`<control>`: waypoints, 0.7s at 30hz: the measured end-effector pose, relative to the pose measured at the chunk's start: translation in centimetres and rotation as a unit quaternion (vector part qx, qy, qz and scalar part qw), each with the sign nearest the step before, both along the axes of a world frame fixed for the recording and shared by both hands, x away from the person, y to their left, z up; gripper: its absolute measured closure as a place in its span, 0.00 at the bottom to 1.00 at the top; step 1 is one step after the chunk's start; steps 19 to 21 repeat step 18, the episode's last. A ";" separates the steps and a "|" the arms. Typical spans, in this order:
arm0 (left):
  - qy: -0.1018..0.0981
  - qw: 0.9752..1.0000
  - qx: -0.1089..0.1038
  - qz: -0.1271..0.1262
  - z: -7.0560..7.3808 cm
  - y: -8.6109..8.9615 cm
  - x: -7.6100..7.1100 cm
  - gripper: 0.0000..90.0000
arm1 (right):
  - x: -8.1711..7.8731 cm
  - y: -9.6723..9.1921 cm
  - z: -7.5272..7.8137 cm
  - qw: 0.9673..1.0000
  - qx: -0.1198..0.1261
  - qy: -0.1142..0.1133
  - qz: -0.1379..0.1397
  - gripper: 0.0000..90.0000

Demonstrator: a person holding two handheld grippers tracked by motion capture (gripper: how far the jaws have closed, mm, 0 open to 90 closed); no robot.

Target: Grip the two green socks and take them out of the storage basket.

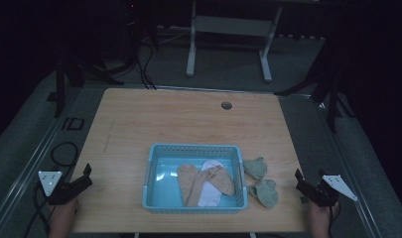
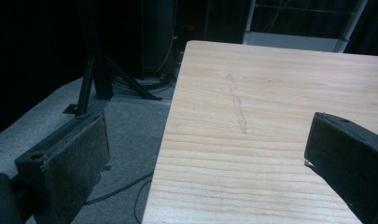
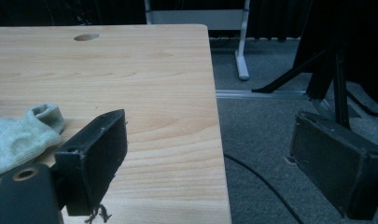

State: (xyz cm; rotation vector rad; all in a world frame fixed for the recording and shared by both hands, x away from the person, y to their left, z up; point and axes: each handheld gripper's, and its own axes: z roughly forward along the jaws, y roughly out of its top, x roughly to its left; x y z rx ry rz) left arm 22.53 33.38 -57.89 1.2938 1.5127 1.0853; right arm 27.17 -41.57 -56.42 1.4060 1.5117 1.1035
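Down at the near edge of the table, both hands are parked at the corners: left gripper off the left side, right gripper off the right, each pointing in toward the middle. Both have their jaws spread wide with nothing between them, which you can see plainly in the gripper views, where wood and carpet show through the gap. Looks like a ready stance to me, hands kept out of the way so the work area stays open.

Just in from the right gripper are two green socks, lying loose on the wood right beside the basket. My guess is they're the next things to go in, and the right hand is the obvious one for it, since they're on its side.

The blue basket sits at the centre front, and it already has tan socks and a white sock lying flat in it.

Farther back there's just bare wood and a cable hole.
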 end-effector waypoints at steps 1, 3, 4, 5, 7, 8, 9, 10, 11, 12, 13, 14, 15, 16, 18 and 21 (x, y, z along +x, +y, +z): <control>0.000 1.000 0.000 0.000 0.0 0.0 0.0 0.00 | 0.0 0.0 0.0 1.000 -0.003 0.000 -0.003 0.12; 0.000 1.000 0.000 0.000 0.0 0.0 0.0 0.00 | 0.1 0.0 0.0 1.000 -0.006 0.000 -0.005 0.12; 0.000 1.000 0.000 0.000 0.0 0.0 0.0 0.00 | 0.1 0.0 0.0 1.000 -0.005 0.001 -0.004 0.12; 0.000 1.000 0.000 0.000 0.0 0.0 0.0 0.00 | 0.1 0.0 0.0 1.000 -0.006 0.002 -0.006 0.12; 0.000 1.000 0.000 0.000 0.0 0.0 0.0 0.00 | 0.2 0.0 0.0 1.000 -0.007 0.005 -0.008 0.12; 0.000 1.000 0.000 0.000 0.0 0.0 0.0 0.00 | 0.3 -0.1 0.0 1.000 -0.004 0.010 -0.008 0.12; -0.001 1.000 0.000 0.000 0.0 0.0 0.0 0.00 | 0.3 -0.1 0.0 1.000 -0.003 0.012 -0.008 0.12; -0.001 1.000 0.000 0.000 0.0 0.0 0.0 0.00 | 0.3 -0.1 0.0 1.000 -0.003 0.012 -0.008 0.12; -0.001 1.000 0.000 0.000 0.0 0.0 0.0 0.00 | 0.4 -0.1 0.0 1.000 -0.001 0.014 -0.008 0.12; -0.001 1.000 0.000 0.000 0.0 0.0 0.0 0.00 | 0.4 -0.1 0.0 1.000 -0.001 0.014 -0.008 0.12; 0.000 1.000 0.000 0.000 0.0 0.0 0.0 0.00 | 0.4 -0.1 0.0 1.000 -0.002 0.014 -0.008 0.12; 0.000 1.000 0.000 0.000 0.0 0.0 0.0 0.00 | 0.4 -0.1 0.0 1.000 -0.002 0.015 -0.007 0.12; 0.000 1.000 0.000 -0.001 0.0 0.0 0.0 0.00 | 0.4 -0.1 0.0 1.000 -0.002 0.015 -0.007 0.12; 0.000 1.000 -0.001 -0.001 0.0 0.0 0.0 0.00 | 0.4 -0.1 0.0 1.000 -0.002 0.016 -0.007 0.12; 0.000 1.000 -0.001 -0.001 0.0 0.0 0.0 0.00 | 0.4 -0.1 0.0 1.000 -0.003 0.017 -0.006 0.13; 0.000 1.000 -0.001 -0.001 0.0 0.0 0.0 0.00 | 0.4 -0.1 0.0 1.000 -0.003 0.017 -0.006 0.13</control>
